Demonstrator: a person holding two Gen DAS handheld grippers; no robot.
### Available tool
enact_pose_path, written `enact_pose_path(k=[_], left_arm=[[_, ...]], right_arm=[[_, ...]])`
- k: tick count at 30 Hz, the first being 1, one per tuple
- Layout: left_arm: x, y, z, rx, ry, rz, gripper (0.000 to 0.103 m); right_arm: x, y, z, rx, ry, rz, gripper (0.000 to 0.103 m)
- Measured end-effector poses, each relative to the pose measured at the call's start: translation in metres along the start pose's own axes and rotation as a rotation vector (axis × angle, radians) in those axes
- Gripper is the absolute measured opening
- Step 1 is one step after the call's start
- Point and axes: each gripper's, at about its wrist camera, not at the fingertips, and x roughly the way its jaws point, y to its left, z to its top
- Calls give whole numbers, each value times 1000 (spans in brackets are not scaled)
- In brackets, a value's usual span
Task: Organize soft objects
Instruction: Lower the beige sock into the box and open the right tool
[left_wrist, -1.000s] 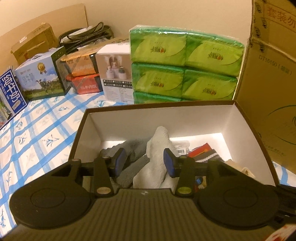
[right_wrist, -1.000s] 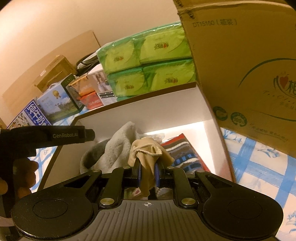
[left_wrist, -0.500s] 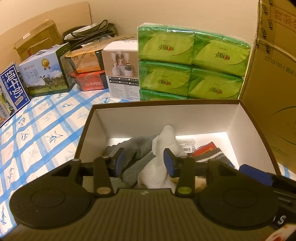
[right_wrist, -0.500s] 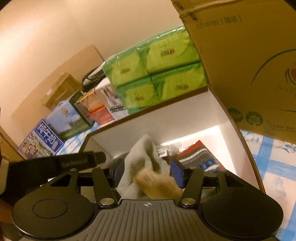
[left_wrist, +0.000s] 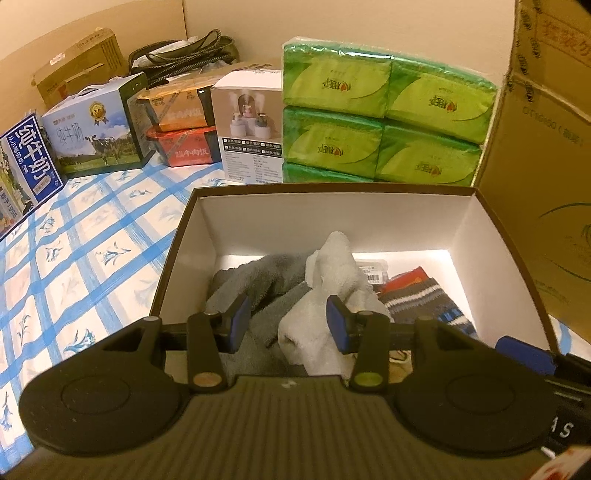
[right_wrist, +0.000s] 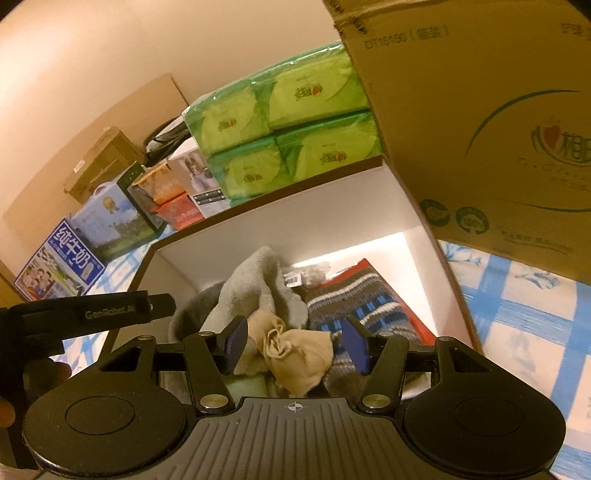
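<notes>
right gripper (right_wrist: 293, 345) jaws just opened, beige sock (right_wrist: 295, 354) released

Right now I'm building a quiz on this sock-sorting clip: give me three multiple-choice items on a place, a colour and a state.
1. Where does the beige sock lie?
A. in the open box
B. on the checked cloth
C. on the tissue packs

2. What colour are the stacked tissue packs?
A. blue
B. green
C. red

3. How does the right gripper stand?
A. clamped on the beige sock
C. shut on nothing
B. open, pads clear of the sock

Key:
1 A, it rests among the other socks inside the white-walled box.
2 B, all the wrappers are green.
3 B, its jaws have just been opening, and the sock lies loose between them.
</notes>
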Motion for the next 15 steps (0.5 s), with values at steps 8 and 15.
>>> enact_pose_path(k=[8,15], left_arm=[[-44,5,-17,-8,-41,-67,56],[-99,8,-46,46,-109,-120,63]], right_arm=[[-48,6,-8,1,-55,-12,75],[-100,23,-26,-52,-118,-42,80]])
